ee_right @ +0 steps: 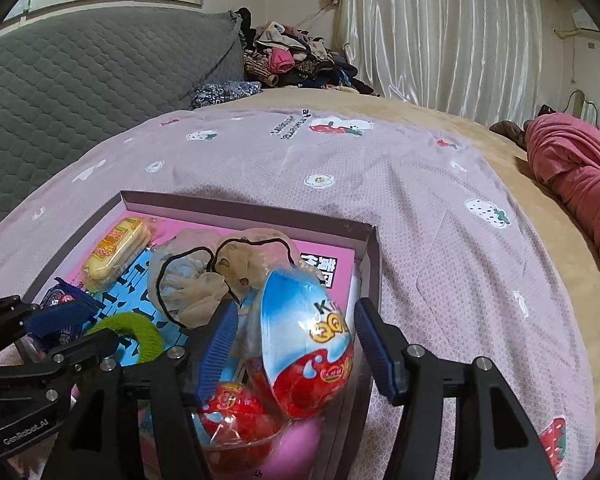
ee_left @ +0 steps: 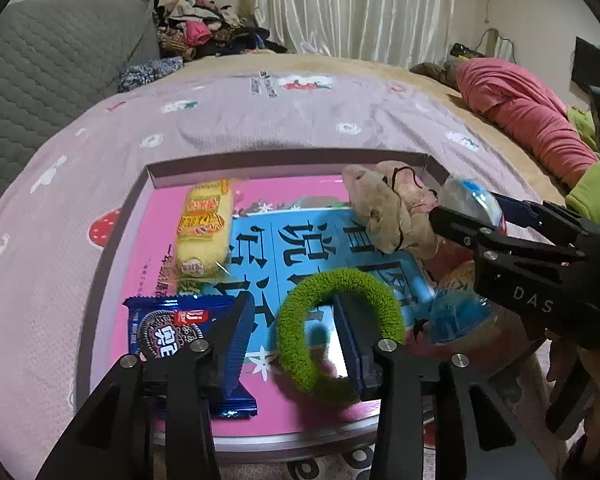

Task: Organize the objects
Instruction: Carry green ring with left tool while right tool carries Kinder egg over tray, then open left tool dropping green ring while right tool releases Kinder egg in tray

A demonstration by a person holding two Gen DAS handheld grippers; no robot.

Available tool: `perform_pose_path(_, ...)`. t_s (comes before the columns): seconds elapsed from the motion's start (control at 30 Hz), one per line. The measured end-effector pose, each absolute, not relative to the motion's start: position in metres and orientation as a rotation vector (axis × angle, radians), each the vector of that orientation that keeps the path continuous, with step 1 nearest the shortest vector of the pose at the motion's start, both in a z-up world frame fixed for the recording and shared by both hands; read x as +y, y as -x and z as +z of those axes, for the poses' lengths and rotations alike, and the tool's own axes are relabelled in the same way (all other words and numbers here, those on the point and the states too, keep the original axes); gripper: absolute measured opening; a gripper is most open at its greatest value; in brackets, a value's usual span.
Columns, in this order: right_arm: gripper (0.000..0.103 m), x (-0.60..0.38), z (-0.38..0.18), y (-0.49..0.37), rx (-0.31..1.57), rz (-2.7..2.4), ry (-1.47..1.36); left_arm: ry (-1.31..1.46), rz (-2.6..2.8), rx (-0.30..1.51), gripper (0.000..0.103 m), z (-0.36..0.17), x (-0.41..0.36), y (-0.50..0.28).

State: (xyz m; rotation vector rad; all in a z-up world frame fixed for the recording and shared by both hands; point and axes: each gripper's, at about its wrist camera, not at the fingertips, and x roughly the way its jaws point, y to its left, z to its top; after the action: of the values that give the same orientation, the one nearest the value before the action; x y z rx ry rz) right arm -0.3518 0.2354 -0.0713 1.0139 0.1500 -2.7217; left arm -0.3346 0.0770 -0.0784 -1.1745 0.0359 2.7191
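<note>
The left tool [ee_left: 296, 332] stands open, holding nothing; its right finger is inside the green ring [ee_left: 340, 334], which lies flat in the box [ee_left: 284, 166]. The right tool [ee_right: 296, 344] is also open around the egg [ee_right: 306, 344], which stands tilted, with no clear grip.

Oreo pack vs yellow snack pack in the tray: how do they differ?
The Oreo pack is blue foil with a dark cookie picture; the yellow snack pack is clear wrap over pale cake. The Oreo pack lies at the near edge under the left gripper; the yellow one lies farther back. Both lie flat in the tray.
</note>
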Motion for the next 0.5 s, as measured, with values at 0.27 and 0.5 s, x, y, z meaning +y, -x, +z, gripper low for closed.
perform_pose_path(0.27, 0.069, 0.239, -0.065, 0.348, 0.140, -2.747, -0.980, 1.157, 2.742, 0.055, 0.064, -0.074, 0.076, 0.332)
perform_pose_path(0.5, 0.073, 0.239, -0.052, 0.339, 0.127, -2.764, -0.935, 1.113, 2.786, 0.058, 0.076, -0.062, 0.072, 0.327)
